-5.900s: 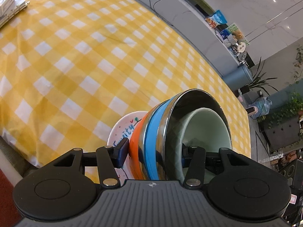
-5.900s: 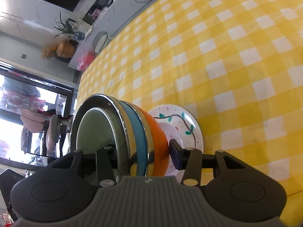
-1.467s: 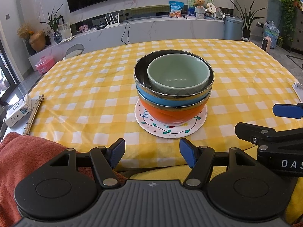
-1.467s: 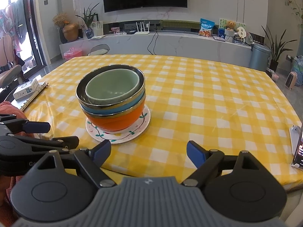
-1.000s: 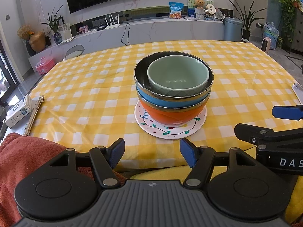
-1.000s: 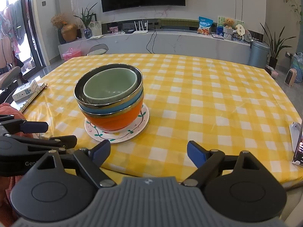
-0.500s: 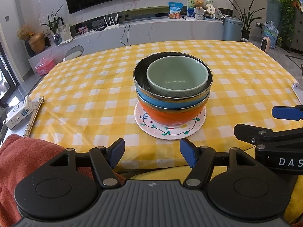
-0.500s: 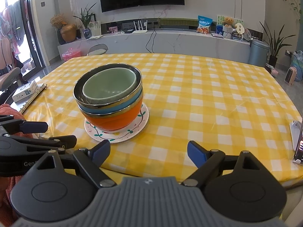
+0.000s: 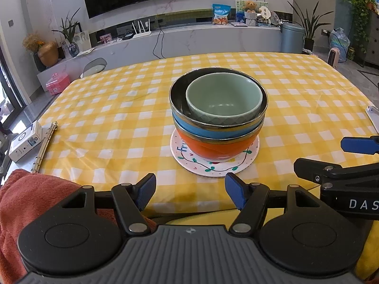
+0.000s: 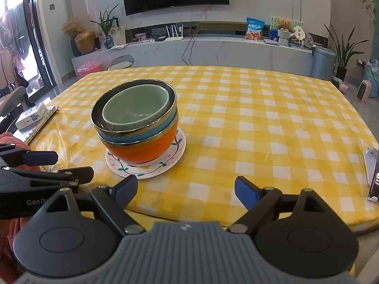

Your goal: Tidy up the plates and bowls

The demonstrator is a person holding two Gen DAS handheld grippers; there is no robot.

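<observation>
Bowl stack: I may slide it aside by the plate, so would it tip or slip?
Probably stable: the bowls nest deeply on a wide plate. The glossy plate may slide easily on the tablecloth. Likely heavy and breakable.

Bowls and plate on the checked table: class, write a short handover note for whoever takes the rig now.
Left tool: open, empty, short of the table edge.
Right tool: open, empty, beside it.
Stack: green bowl inside a blue bowl, that inside an orange bowl, all on the plate near the front of the table.
Done: everything is nested in one pile.
Left: seemingly nothing; check that the pile sits level.
</observation>
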